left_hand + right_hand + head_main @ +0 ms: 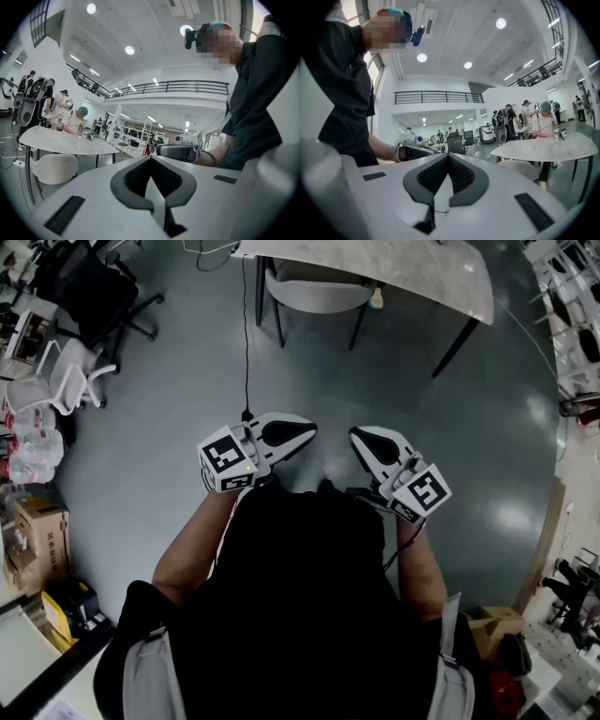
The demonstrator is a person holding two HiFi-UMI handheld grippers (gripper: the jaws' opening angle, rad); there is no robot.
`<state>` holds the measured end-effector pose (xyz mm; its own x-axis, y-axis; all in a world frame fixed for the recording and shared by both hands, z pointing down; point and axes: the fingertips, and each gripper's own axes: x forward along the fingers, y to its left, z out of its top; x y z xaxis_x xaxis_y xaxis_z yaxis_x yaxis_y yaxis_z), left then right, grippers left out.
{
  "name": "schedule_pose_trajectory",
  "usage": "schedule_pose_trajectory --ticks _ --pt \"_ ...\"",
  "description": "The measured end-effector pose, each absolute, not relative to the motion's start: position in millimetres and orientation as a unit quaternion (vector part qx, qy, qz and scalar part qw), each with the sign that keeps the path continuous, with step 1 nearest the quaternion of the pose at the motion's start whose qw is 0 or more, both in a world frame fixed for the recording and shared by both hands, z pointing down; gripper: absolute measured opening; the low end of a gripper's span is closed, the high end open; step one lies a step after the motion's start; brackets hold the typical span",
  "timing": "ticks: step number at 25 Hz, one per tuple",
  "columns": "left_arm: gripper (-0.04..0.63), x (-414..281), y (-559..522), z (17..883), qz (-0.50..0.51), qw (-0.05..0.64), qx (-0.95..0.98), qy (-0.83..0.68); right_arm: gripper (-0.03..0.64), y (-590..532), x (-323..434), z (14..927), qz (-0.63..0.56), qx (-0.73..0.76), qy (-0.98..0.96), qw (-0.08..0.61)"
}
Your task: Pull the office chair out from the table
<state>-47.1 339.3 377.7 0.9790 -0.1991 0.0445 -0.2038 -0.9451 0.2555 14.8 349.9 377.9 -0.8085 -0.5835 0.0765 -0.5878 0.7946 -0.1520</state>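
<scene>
Two grippers are held level in front of the person's torso, tips angled toward each other with a gap between them, both over bare grey floor. The left gripper has its jaws pressed together, the ribbed pads meeting with nothing between them. The right gripper is the same: jaws closed on each other and empty. The office chair, a pale shell seat on dark legs, stands on the floor tucked under the near edge of the worktop, toward the worktop's left end in the head view. Its backrest faces the person, and it is well apart from both grippers. A thin dark cable runs across the floor from the left gripper toward the worktop's left end, passing just left of the chair. Black swivel chairs and a white mesh chair stand along the floor's left edge, with cardboard boxes nearer the person. Both gripper views show a person in a teal cap bent over the worktop's far side.
</scene>
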Motion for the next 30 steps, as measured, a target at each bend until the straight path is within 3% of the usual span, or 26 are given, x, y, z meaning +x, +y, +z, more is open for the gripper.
schedule_pose_trajectory --ticks 14,23,30 --pt "0.008 -35.6 341.8 389.8 0.015 0.147 0.981 -0.122 0.021 363.6 14.9 391.7 0.067 0.266 -0.957 0.092" --pt "0.008 -10.8 341.2 395.3 0.017 0.149 0.979 -0.141 0.021 365.8 40.1 394.2 0.079 0.246 -0.962 0.087" --pt "0.008 -37.4 323.5 399.7 0.022 0.148 0.968 -0.200 0.021 357.8 62.0 407.3 0.083 0.250 -0.961 0.088"
